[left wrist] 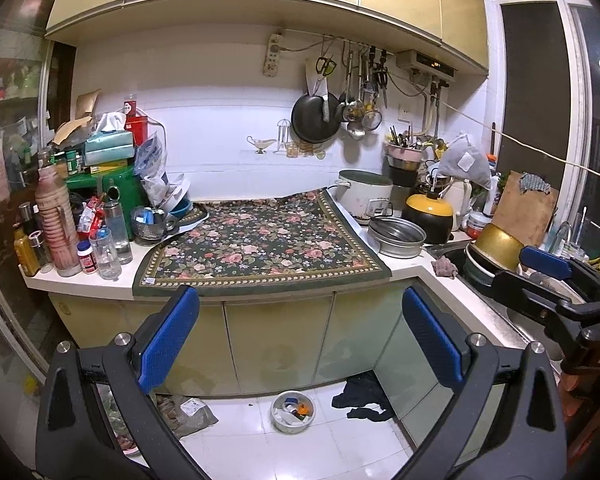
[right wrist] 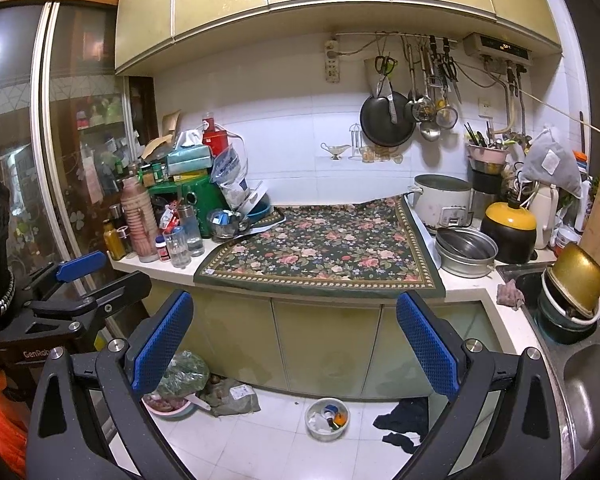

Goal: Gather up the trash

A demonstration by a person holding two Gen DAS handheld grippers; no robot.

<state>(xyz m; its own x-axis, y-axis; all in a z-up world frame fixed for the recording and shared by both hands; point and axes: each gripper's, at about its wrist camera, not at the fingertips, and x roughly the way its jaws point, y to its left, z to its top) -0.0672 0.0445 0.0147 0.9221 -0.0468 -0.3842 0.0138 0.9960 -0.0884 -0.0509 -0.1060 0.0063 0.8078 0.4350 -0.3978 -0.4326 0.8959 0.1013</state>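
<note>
Both grippers are up in front of the counter [left wrist: 404,270], nothing between the fingers.

Left wrist view, left to right:
- Left edge of frame: bottle cluster [left wrist: 60,232] on the counter, with a green box [left wrist: 112,188] and a tissue box [left wrist: 108,146] stacked behind it.
- Lower left: grey plastic bag [left wrist: 192,412] on the floor, at the foot of the cabinet doors.
- Centre: floral cloth [left wrist: 260,248] spread over the counter, bare on top.
- Bottom centre: left gripper [left wrist: 300,320], fingers spread wide, released. Between them on the floor is a metal bowl [left wrist: 293,412] with small scraps in it – looks like the trash; I can't tell what the scraps are.
- Right of the bowl: dark rag [left wrist: 366,396] on the floor tiles.
- Right: steel pot [left wrist: 396,236], black-and-yellow cooker [left wrist: 428,212], then the sink [left wrist: 456,258] with stacked dishes.
- Right edge: right gripper [left wrist: 548,264] seen from the side.

Right wrist view:
- Far left: the left gripper again, from the side.
- Lower left: a bag of greens [right wrist: 182,374] over a pink bowl [right wrist: 168,406], beside the grey bag.
- Bottom centre: the right gripper's own fingers spread, released. The metal bowl sits on the floor between them, well apart from both.
</note>
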